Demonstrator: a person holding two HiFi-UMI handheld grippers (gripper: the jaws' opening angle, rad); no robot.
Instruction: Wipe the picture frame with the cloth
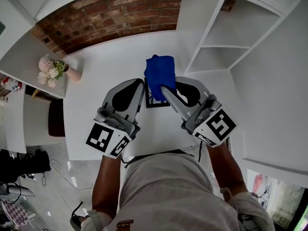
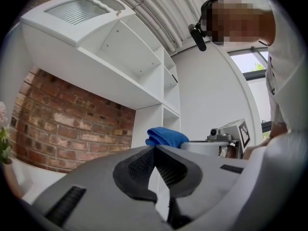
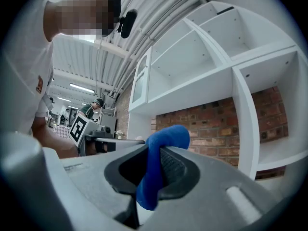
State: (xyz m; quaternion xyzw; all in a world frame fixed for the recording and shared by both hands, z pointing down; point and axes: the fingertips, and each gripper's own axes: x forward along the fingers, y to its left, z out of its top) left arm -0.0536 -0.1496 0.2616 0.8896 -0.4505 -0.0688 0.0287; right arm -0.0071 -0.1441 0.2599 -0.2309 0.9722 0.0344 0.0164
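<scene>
Over the middle of the desk [image 1: 96, 81] both grippers sit side by side, pointing away from the person, and the action is all on the right. The right gripper [image 1: 167, 89] has its jaws clamped on the cloth [image 1: 160, 70]. The right gripper view confirms it: a blue fold is pinched between the pads and bulges out past the tips. So the cloth is in hand, and that part is done.

The left gripper [image 1: 140, 84] is closed too, but on nothing. Its own view shows the tips meeting with no cloth and no frame between them.

And the frame [image 1: 153, 102]? It shows as a dark rectangle low between the two grippers, near the desk's middle, half hidden under the cloth and the right jaws. From the head view it seems to lie flat on the desk, with neither gripper holding it. Whether the cloth touches it, I can't tell.

My read: the pick-up is complete and the wipe itself is what's left. The cloth has to come down onto the frame and pass across it, perhaps with the left gripper steadying an edge. Flowers [image 1: 50, 70] stand at the desk's far left corner, well clear.
</scene>
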